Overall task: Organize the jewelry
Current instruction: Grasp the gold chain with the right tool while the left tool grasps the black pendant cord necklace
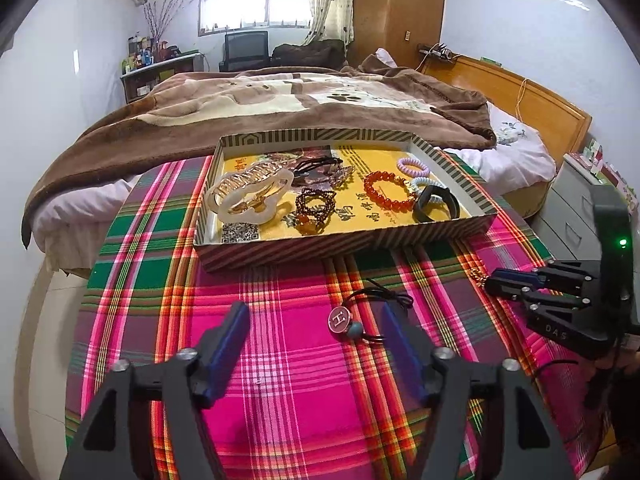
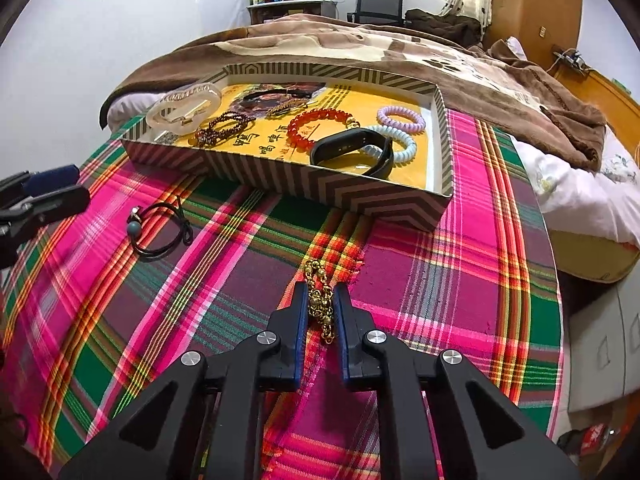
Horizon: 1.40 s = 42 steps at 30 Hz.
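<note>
A striped cardboard tray (image 1: pixel 344 246) (image 2: pixel 320 196) on the plaid cloth holds a white hair claw (image 1: pixel 250 194), dark bead bracelets (image 1: pixel 314 204), a red bead bracelet (image 1: pixel 388 190), coil hair ties (image 1: pixel 414 166) and a black band (image 1: pixel 436 202). A black hair tie with a round "H" charm (image 1: pixel 340 318) (image 2: pixel 160 230) lies on the cloth in front of the tray. My left gripper (image 1: pixel 314 326) is open, with the hair tie just inside its right finger. My right gripper (image 2: pixel 322 300) (image 1: pixel 490 278) is shut on a gold bead chain (image 2: pixel 320 300) resting on the cloth.
The plaid-covered table (image 1: pixel 280 400) stands against a bed with a brown blanket (image 1: pixel 280 108). A grey drawer cabinet (image 1: pixel 576 208) stands to the right. A desk and a chair (image 1: pixel 244 50) are at the far wall.
</note>
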Available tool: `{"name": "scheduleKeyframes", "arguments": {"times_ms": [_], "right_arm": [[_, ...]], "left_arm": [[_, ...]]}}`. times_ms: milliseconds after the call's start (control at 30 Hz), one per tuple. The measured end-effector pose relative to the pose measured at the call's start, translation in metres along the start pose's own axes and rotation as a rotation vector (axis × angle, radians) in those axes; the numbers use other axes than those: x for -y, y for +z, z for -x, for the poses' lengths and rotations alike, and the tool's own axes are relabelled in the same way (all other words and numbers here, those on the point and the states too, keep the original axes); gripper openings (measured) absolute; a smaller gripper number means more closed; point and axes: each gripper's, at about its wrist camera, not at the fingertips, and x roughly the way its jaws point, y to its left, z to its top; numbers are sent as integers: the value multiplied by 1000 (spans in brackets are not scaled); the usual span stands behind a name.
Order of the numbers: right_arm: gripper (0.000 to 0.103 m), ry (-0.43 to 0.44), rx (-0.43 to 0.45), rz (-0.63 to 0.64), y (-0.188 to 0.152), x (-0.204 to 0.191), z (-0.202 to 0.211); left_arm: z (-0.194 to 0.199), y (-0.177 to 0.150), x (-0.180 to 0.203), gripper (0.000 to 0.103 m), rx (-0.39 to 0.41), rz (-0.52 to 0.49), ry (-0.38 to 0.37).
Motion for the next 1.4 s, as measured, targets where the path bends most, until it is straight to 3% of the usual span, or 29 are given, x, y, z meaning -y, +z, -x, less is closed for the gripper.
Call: {"name": "scheduleKeyframes", "arguments": {"times_ms": [567,867,933,967,1067,1167,1400], "right_arm": [[13,23,103,-110,0,20,29],[13,27,129,-132,-2,28,35],[13,27,132,-140,-3,31,36],[13,27,134,-144,-3,32,37],[13,28,136,-147,-4,34,37],[13,29,123,-142,-5,35,36],[13,2,43,-85,-17,35,24]], "left_arm": [[-35,-3,10,77,-81,-8,-61],[-55,-5,15,77,-120,-20,-15],[-58,-7,16,69,-124,-25,5],[-58,-8,17,57,-112,-33,18],[-58,-9,21,46,-106,-53,27],[-57,-8,26,17,-104,-82,23],[-54,-8,31,16,-99,-97,10]]}}
